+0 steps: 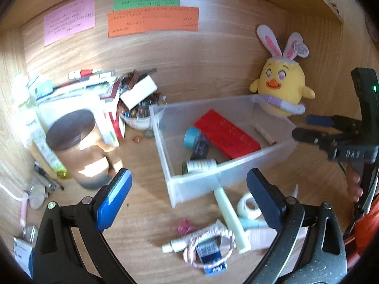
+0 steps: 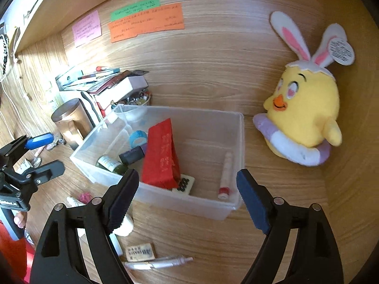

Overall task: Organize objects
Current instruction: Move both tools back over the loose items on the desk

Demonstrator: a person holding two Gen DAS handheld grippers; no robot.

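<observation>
On the wood desk (image 2: pixel 213 248), near the back wall, sits the clear box (image 2: pixel 189 201). It's see-thru w/ low walls. Inside: a red packet (image 2: pixel 161 158), a blue tape roll (image 2: pixel 137 137), a small green bottle (image 2: pixel 111 164) and a thin tube (image 2: pixel 226 175) by the right wall. The yellow chick toy (image 2: pixel 305 118) sits at the box's back right corner. My left claw (image 1: pixel 189 198) and right claw (image 2: pixel 187 198) both hang at the box's front edge, jaws wide apart, holding nothing. Bare desk lies right of the box; pens and bits crowd the front.
</observation>
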